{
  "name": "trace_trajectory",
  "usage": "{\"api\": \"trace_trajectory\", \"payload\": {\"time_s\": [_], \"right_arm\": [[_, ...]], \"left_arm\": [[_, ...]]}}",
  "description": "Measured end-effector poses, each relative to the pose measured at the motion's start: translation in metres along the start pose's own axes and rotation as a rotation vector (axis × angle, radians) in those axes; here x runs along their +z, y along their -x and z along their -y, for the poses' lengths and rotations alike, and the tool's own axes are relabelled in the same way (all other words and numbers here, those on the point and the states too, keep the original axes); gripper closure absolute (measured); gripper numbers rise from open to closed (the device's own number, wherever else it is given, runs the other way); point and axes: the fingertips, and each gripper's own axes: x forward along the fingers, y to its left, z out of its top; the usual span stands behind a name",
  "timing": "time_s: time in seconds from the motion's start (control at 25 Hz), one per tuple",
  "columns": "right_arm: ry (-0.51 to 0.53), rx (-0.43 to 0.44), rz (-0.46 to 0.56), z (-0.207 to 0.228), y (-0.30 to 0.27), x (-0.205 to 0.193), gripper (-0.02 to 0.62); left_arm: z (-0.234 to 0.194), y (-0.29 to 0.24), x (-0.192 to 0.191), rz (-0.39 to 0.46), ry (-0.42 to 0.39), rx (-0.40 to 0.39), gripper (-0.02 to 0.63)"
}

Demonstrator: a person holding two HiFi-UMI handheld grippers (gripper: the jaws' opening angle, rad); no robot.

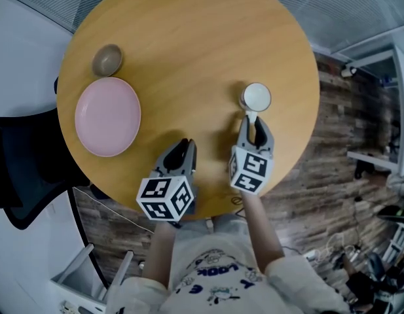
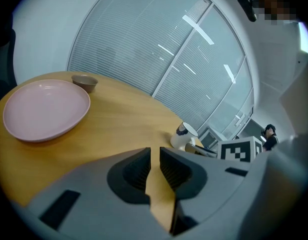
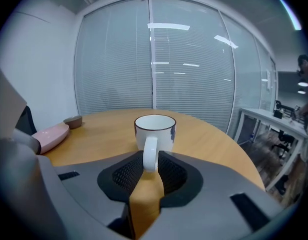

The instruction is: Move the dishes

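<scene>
Mug [image 1: 257, 97], handle in right hand-held gripper [image 1: 253, 124], pink plate [image 1: 107, 116], bowl [image 1: 107, 59] far left

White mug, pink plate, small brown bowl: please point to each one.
white mug [image 3: 166, 139], right gripper view, outer wall
pink plate [image 1: 107, 116], head view, bare centre
small brown bowl [image 1: 107, 59], head view, inner hollow

Grey left claw [image 1: 184, 146], right claw [image 1: 255, 125]; marker cubes [image 1: 165, 198]; white printed shirt [image 1: 221, 277]

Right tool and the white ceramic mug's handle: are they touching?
Touching. The right gripper view shows the right tool with both pads flush against the handle of the white ceramic mug, with no gap on either side.
</scene>
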Motion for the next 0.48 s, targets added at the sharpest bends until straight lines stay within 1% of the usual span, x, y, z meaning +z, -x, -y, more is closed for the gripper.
{"api": "trace_trajectory", "payload": {"time_s": [0.08, 0.16, 0.32, 0.48], "right_arm": [[0.011, -0.005, 0.012, -0.002, -0.004, 0.002, 0.506], [-0.001, -0.017, 0.019, -0.002, -0.011, 0.005, 0.508], [0.001, -0.050, 0.034, 0.006, -0.014, 0.007, 0.532], [0.003, -0.031, 0.068, 0.009, -0.013, 0.012, 0.538]], "left_arm": [[-0.003, 0.001, -0.003, -0.004, 0.006, 0.003, 0.551], [-0.005, 0.002, -0.006, -0.008, 0.012, 0.006, 0.551], [-0.005, 0.002, -0.012, -0.015, 0.015, 0.008, 0.551], [-0.009, 0.005, -0.015, -0.013, 0.022, 0.016, 0.551]]}}
